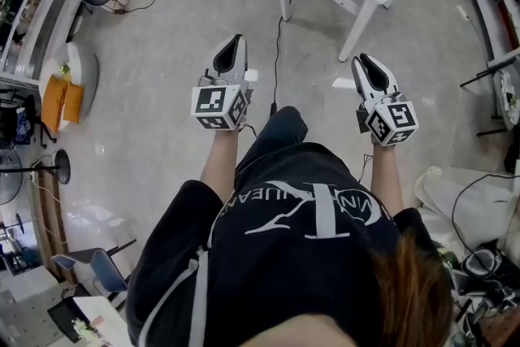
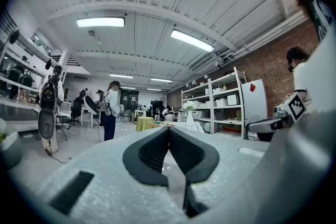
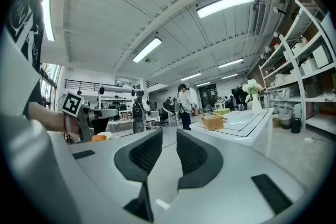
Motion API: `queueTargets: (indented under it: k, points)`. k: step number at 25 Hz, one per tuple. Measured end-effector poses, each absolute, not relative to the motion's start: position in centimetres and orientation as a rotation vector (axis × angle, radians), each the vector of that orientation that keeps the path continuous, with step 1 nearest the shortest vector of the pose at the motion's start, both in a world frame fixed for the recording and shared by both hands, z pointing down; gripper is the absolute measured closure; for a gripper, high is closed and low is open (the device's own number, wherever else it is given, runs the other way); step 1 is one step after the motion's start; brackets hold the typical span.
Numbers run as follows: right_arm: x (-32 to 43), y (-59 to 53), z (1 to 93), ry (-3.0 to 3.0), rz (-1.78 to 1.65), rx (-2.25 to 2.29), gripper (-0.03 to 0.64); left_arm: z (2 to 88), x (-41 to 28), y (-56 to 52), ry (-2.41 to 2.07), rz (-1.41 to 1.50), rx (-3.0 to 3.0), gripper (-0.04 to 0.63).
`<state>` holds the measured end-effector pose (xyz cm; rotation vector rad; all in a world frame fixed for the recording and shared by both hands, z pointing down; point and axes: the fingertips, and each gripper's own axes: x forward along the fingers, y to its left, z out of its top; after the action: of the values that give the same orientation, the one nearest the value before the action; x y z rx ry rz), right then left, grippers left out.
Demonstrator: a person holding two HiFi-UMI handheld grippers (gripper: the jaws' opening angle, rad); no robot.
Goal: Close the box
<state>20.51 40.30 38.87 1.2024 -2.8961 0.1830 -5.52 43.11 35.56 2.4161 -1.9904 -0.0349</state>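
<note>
While held over the floor [image 1: 154, 69], both tools are empty.
The left gripper [image 1: 234, 43] has its jaws touching; the right gripper [image 1: 364, 61] has them a little apart.

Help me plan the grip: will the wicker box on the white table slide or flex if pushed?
Probably light: the wicker box looks woven and open-topped. Its walls may flex slightly under jaws. Low and wide on the smooth white table, it would likely slide rather than tip.
</note>
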Motion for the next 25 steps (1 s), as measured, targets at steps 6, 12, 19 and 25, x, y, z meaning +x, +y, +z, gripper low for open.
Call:
queueTargets:
  k: [6,12,19,25]
  points:
    - [19.9,36.6,39.3,-2.910,0.285,1.242,0.484,36.9,-6.9,39.6,-1.977,-0.025,2.394,0.584]
    - [20.7,30.9,40.3,-2.873,0.344,1.258,0.477,38.3,-6.4,33.3,-1.930,-0.038,2.386,0.584]
    - [18.6,23.8,40.2,-2.843,0.418,1.298,0.468,38.7,-8.4,26.0,-1.876,-0.024,2.380,0.584]
    - [17.3,19.0,40.7,-2.811,0.454,1.307,0.466,39.2,-9.6,20.4,-1.841,-0.017,2.379,0.584]
